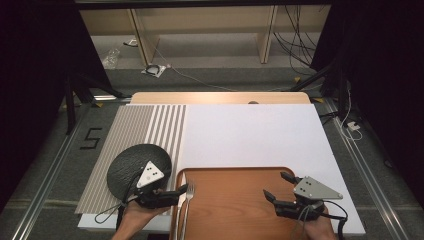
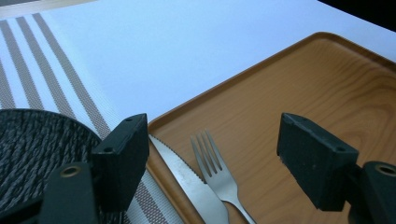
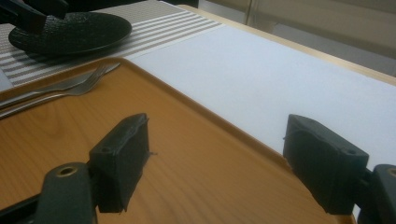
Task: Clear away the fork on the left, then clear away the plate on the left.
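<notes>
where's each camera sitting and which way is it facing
High view: above the person's side, looking forward and down on the tray; forearms, left claw and right claw show.
Left gripper view: rides the left claw, faces fork and knife; open jaws show.
Right gripper view: rides the right claw, faces across the tray toward the black plate.
All three share tray and fork.

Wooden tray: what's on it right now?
On the wooden tray, along its left edge, lie a fork and a knife, side by side. Their handle ends run out of frame. Both grippers, left and right, are open.

Fork (image 2: 219, 175) right of knife (image 2: 187, 179)
</notes>
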Demonstrator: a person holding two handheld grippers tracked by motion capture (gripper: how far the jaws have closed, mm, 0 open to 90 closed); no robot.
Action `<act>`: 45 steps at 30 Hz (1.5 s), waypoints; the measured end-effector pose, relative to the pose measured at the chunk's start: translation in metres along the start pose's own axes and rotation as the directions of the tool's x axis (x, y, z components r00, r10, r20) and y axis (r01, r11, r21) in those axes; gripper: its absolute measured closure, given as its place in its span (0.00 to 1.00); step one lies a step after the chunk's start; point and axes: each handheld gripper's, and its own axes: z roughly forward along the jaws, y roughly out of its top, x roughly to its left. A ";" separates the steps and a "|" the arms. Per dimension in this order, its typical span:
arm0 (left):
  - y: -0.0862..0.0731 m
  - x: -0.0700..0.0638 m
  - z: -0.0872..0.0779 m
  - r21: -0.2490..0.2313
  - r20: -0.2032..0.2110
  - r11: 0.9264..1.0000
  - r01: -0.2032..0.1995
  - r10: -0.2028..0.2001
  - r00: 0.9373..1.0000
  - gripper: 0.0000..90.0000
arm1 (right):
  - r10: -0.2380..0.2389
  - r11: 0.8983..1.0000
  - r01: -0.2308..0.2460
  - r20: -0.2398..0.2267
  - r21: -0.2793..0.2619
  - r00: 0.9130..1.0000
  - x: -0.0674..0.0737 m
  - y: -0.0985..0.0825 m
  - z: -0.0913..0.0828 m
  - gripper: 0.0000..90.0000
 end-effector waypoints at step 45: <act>-0.009 0.003 -0.001 0.021 -0.045 0.999 0.043 -0.042 0.998 0.29 | -0.039 0.999 0.039 0.002 0.017 0.999 0.004 0.001 0.003 0.27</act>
